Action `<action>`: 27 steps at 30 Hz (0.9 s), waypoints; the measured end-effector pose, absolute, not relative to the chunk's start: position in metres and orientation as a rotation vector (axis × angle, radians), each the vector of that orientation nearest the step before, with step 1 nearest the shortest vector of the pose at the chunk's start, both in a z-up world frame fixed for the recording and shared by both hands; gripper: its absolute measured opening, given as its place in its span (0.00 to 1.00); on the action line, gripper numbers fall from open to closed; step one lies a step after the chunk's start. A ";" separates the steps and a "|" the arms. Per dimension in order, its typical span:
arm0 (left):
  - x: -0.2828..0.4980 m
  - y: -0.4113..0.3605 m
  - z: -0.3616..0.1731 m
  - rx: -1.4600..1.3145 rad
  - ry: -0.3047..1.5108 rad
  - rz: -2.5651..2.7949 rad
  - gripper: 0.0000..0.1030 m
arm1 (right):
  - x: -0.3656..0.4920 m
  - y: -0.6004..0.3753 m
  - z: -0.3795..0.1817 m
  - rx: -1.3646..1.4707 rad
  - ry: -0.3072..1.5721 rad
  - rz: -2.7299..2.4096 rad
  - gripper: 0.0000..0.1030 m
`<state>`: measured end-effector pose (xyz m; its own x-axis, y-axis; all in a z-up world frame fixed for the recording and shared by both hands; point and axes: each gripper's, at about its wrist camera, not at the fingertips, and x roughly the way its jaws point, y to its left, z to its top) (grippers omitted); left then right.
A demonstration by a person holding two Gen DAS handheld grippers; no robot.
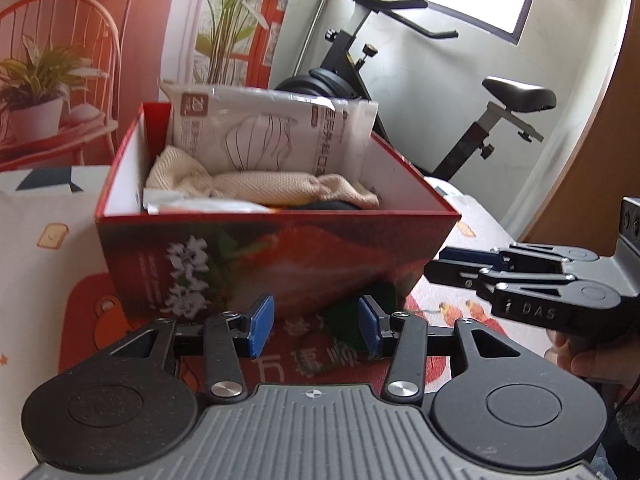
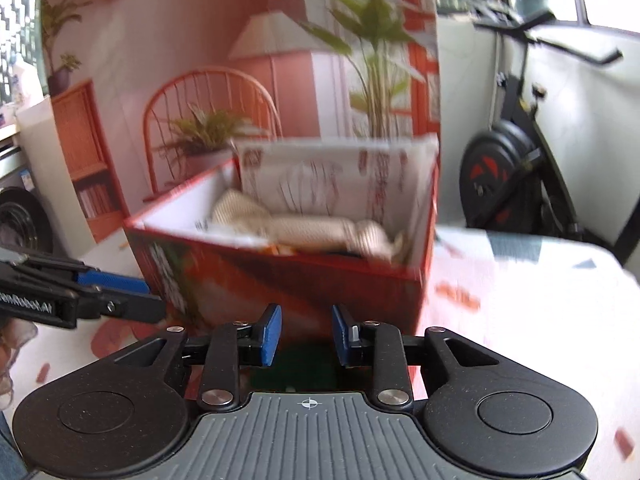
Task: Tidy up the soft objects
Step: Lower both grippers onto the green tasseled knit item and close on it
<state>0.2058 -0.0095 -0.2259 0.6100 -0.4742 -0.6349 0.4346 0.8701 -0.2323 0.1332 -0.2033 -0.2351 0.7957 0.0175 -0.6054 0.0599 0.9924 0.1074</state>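
A red printed box (image 1: 280,256) stands on the table just ahead of both grippers. Inside it lie a beige knitted cloth (image 1: 256,188), a white mask packet (image 1: 272,132) leaning on the far wall, a small white packet (image 1: 188,204) at the front left, and something dark (image 1: 328,204). My left gripper (image 1: 316,326) is open before the box's front wall, with nothing between its blue pads. My right gripper (image 2: 307,336) is open too, with a narrower gap and nothing in it, facing the box (image 2: 300,280) and the cloth (image 2: 312,228). Each gripper shows in the other's view: right gripper (image 1: 438,263), left gripper (image 2: 154,297).
The table wears a white cloth with red prints (image 1: 48,264). A green patch (image 1: 360,312) lies on it by the box's near corner. An exercise bike (image 1: 400,80) stands behind on the right. A printed backdrop (image 2: 208,80) with a chair and plants rises behind the box. A hand (image 1: 580,360) holds the right gripper.
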 end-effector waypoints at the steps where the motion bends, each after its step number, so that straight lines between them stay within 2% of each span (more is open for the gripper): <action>1: 0.207 -0.011 -0.229 -0.058 0.761 -0.526 0.48 | 0.132 -0.203 -0.242 0.131 0.665 -0.028 0.28; 5: 0.214 -0.016 -0.240 -0.062 0.800 -0.535 0.48 | 0.130 -0.200 -0.268 0.129 0.702 -0.030 0.45; 10: 0.228 -0.026 -0.251 -0.078 0.847 -0.560 0.48 | 0.133 -0.197 -0.291 0.155 0.745 -0.029 0.47; 14: 0.239 -0.037 -0.263 -0.108 0.888 -0.586 0.49 | 0.138 -0.197 -0.305 0.164 0.767 -0.012 0.56; 22: 0.257 -0.053 -0.284 -0.150 0.938 -0.623 0.52 | 0.149 -0.196 -0.315 0.155 0.774 0.029 0.61; 27: 0.265 -0.057 -0.295 -0.166 0.955 -0.633 0.52 | 0.152 -0.188 -0.317 0.112 0.764 0.080 0.56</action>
<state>0.2646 -0.0566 -0.2951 0.4141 -0.5715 -0.7085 0.4298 0.8089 -0.4013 0.1522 -0.1884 -0.3169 0.7194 0.1130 -0.6854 -0.0318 0.9910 0.1300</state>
